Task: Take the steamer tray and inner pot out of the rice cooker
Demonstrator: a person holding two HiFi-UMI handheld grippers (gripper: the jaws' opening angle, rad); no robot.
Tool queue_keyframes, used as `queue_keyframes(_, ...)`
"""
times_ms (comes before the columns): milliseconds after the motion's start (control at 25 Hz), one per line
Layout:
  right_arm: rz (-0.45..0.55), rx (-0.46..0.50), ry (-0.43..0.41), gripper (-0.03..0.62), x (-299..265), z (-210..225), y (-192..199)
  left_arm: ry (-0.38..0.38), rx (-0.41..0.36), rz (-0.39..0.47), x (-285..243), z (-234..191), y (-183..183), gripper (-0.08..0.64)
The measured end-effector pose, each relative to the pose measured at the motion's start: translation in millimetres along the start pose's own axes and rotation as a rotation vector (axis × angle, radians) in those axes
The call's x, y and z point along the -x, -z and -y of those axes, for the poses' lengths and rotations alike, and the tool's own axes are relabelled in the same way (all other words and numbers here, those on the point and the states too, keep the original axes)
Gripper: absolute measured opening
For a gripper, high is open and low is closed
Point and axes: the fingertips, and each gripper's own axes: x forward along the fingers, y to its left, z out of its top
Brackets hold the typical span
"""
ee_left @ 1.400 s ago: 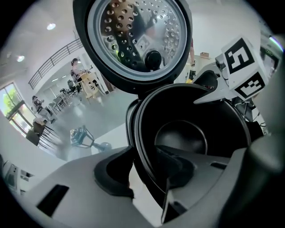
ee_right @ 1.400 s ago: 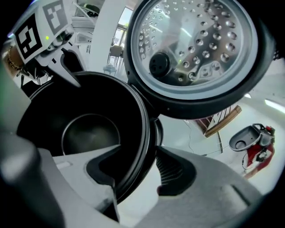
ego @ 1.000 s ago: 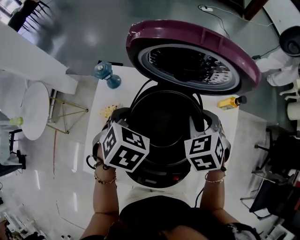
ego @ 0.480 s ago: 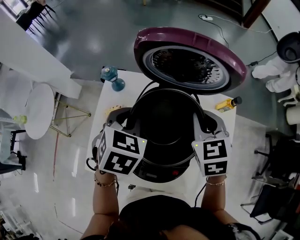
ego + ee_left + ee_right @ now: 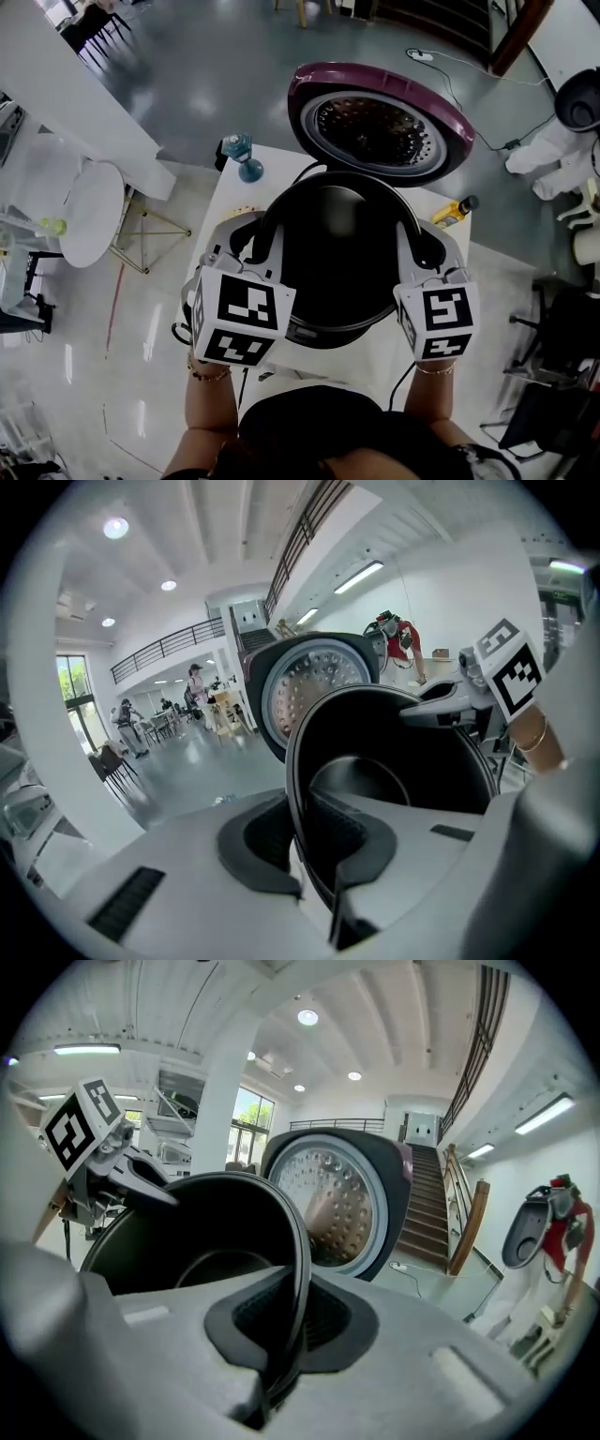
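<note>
The black inner pot (image 5: 333,253) hangs above the rice cooker body (image 5: 323,337), held by its rim on both sides. My left gripper (image 5: 255,242) is shut on the left rim, and its pads (image 5: 267,841) pinch the thin rim edge (image 5: 298,789). My right gripper (image 5: 414,246) is shut on the right rim (image 5: 298,1279). Both pairs of jaws have just closed tighter on that rim. The pot's inside (image 5: 202,1246) looks empty. Behind it the purple lid (image 5: 380,122) stands open, its perforated metal plate (image 5: 309,688) facing me.
The cooker sits on a white table (image 5: 220,211). A blue dumbbell-shaped object (image 5: 242,155) stands at its far left corner and a yellow bottle (image 5: 455,210) lies at the far right. A round white side table (image 5: 89,225) stands to the left on the floor.
Both grippers have risen together with the pot, which now stands higher above the cooker body. The marker cubes have drawn closer to the camera.
</note>
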Motion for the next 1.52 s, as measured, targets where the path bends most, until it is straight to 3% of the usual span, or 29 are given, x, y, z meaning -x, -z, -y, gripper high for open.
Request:
queue_keyframes(480,0.143,0.057,0.045,0.012,85.9,-6.8,-31.6,-0.048,-0.006,0.175,86.1,27.8,-29.6,0.029)
queue_keyframes(720,0.173,0.058,0.098,0.012,142.4,-14.5,-28.2,-0.007,-0.018,0.243,122.7,60.1,-30.9,0.028)
queue_keyframes(1120,0.124,0.052,0.242,0.012,235.5,12.4,16.0,0.136,-0.064,0.3,141.0,146.3,-39.1,0.026)
queue_keyframes(1520,-0.062,-0.042,0.343,0.012,287.7,23.7,111.6,0.334,-0.099,0.217,119.3,236.3,-2.9,0.029)
